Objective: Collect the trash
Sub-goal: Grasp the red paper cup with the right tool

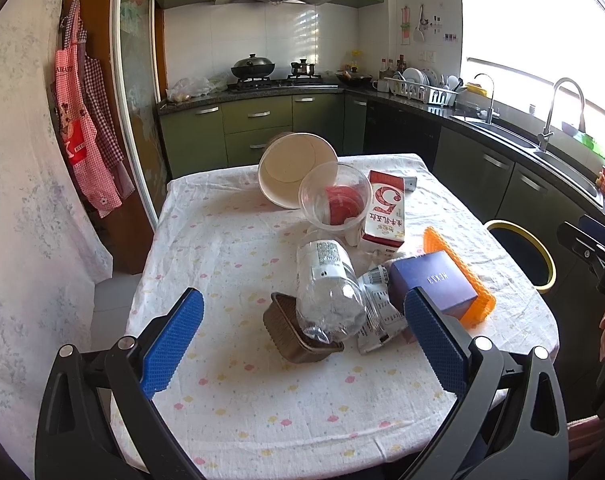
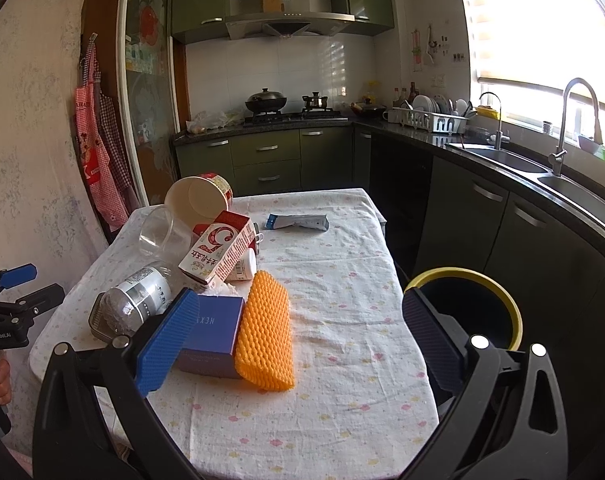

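Trash lies in a pile on the cloth-covered table (image 1: 230,396): a clear plastic bottle (image 1: 328,288) across a brown tray (image 1: 298,332), a foil wrapper (image 1: 378,312), a purple box (image 1: 430,286), an orange foam net (image 2: 264,332), a red-and-white carton (image 1: 386,208), a clear cup (image 1: 334,196) and a paper bowl (image 1: 294,166). My left gripper (image 1: 302,340) is open above the near table edge, in front of the bottle. My right gripper (image 2: 302,340) is open over the box (image 2: 212,334) and net. A blue-white tube (image 2: 298,222) lies apart, farther back.
A black bin with a yellow rim (image 2: 468,304) stands on the floor right of the table, also in the left wrist view (image 1: 522,252). Kitchen counters, stove and sink (image 2: 510,160) run behind and to the right. Aprons (image 1: 86,128) hang on the left wall.
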The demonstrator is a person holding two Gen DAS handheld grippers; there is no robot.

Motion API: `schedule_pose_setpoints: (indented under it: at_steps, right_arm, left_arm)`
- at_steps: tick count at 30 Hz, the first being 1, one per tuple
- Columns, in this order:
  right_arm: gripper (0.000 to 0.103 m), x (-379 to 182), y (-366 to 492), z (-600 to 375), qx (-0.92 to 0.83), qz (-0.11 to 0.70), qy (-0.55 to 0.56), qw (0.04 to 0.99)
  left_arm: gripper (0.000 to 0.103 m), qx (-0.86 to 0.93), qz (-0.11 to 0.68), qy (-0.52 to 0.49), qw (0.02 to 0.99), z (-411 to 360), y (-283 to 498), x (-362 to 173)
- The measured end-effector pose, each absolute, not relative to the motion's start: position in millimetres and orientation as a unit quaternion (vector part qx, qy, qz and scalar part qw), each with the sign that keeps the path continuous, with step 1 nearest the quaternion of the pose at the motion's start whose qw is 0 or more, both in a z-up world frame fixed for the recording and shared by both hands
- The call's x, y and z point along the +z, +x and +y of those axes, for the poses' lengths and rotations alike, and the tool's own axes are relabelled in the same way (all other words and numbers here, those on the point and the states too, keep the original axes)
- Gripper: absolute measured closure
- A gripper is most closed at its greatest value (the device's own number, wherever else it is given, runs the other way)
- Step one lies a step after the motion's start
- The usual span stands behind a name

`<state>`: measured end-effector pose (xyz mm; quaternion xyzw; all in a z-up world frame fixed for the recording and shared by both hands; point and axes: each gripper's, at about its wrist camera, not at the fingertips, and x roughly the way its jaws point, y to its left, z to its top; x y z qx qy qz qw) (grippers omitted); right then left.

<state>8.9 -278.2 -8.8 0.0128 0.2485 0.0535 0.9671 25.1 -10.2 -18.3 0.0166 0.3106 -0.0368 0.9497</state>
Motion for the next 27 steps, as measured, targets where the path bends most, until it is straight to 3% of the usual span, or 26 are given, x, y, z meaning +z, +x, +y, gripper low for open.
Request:
schedule_pose_setpoints:
  at_steps: [17, 22, 27]
  right_arm:
    - [0.008, 17, 186, -202, 0.203, 0.259, -0.082, 0.941]
    - [0.031, 1, 252, -168, 0.232, 0.296, -0.129, 0.918]
    - [0.044, -22, 301, -135, 0.240, 0.326, -0.187, 0.895]
  left_arm:
    - [0.004, 0.019, 0.300, 0.018, 0.954, 41, 188, -18]
    - [0.004, 0.036, 0.293, 0.002, 0.955, 57, 229, -21]
    - [0.004, 0.042, 0.294, -0.003, 0.955, 62, 257, -31]
